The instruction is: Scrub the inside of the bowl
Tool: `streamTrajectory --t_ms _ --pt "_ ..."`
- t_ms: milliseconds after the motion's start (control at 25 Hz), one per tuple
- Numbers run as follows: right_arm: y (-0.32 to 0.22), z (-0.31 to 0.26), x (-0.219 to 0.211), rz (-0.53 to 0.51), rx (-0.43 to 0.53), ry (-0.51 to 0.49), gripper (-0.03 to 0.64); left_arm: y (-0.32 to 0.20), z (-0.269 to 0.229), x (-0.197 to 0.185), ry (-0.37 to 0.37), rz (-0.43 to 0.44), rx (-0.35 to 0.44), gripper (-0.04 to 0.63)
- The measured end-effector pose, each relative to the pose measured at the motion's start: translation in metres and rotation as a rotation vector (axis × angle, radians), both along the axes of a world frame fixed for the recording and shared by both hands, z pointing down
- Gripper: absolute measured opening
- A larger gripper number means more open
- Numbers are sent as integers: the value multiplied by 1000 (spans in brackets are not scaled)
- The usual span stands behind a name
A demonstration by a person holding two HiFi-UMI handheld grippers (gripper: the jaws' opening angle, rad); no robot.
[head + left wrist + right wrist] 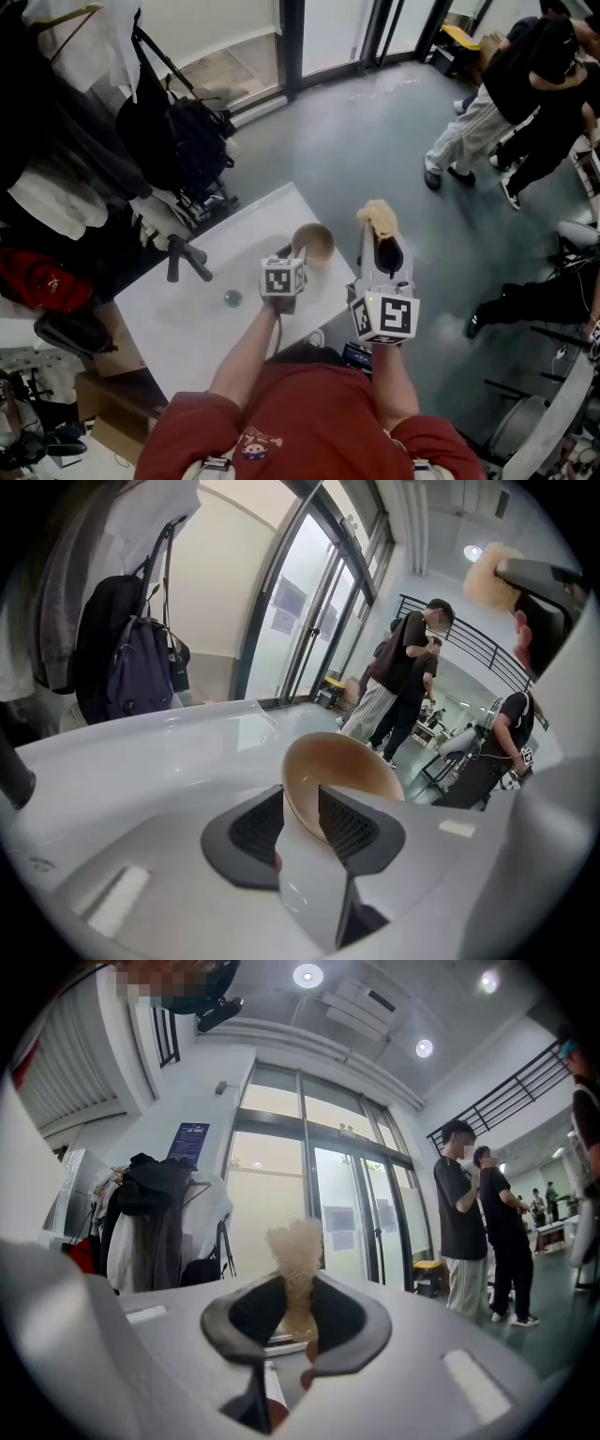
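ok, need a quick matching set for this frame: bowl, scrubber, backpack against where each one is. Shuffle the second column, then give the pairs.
Things
1. bowl
2. scrubber
3. backpack

Places
A. hanging among the coats, away from the basin
B. on the white basin, rim gripped by the left claw
C. held up off the basin in the right claw

Pairs: 1-B, 2-C, 3-A
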State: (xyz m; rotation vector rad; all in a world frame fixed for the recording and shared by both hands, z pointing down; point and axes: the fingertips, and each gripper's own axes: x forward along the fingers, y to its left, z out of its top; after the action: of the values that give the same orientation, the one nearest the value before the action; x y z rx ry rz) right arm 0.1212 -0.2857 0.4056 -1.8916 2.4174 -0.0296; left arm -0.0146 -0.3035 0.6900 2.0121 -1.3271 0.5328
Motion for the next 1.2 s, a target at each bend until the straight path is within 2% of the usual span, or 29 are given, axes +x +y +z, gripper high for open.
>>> streamTrajectory --t_ms 400,680,1200 --pt "-2 3 2 4 -7 -7 75 1 1 -3 8 -31 -9 35" --pt "-4 6 3 4 -10 -12 75 1 1 -4 23 -37 -10 29" --pt "-2 2 3 -1 -6 -13 75 -3 -37 -7 -7 -56 107 26"
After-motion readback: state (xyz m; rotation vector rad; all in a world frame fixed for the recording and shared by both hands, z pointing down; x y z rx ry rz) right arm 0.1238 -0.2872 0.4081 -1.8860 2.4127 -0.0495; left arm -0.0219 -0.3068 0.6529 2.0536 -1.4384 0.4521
